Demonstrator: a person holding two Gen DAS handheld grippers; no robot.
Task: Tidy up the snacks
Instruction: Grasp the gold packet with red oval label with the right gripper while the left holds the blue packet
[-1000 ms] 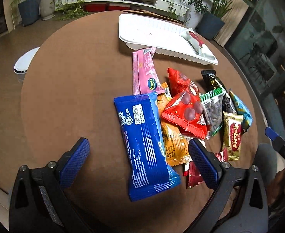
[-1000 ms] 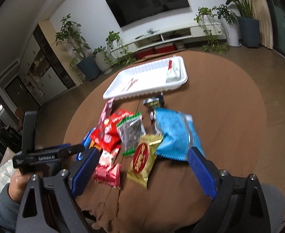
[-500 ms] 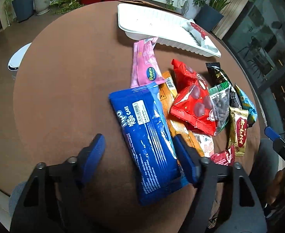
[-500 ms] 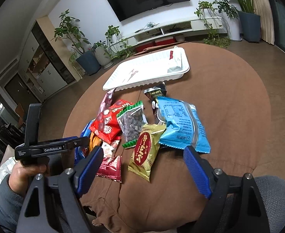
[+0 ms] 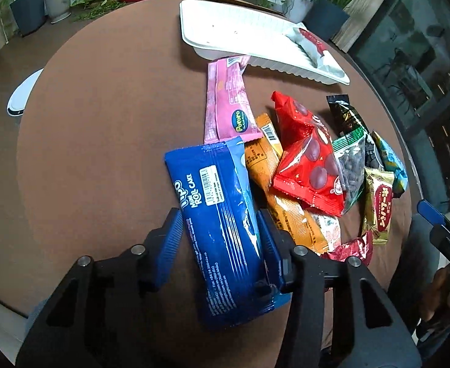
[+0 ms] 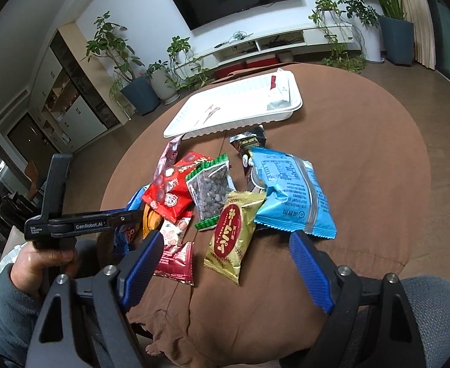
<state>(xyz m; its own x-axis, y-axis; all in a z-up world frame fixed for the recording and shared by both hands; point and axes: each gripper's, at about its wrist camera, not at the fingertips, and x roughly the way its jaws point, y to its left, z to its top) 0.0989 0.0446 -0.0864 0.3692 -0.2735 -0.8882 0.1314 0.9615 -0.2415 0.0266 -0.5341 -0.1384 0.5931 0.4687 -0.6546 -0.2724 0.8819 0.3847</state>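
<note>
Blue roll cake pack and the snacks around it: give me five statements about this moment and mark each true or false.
1. The left gripper has its fingers on either side of the blue roll cake pack. True.
2. The right gripper is shut on the gold snack pack. False: it is open and holds nothing.
3. The white tray holds one white and red packet at one end. True.
4. The pink Pororo packet lies inside the tray. False: it lies on the brown table, its far end at the tray's edge.
5. The red chocolate bag overlaps the orange packet. True.
</note>
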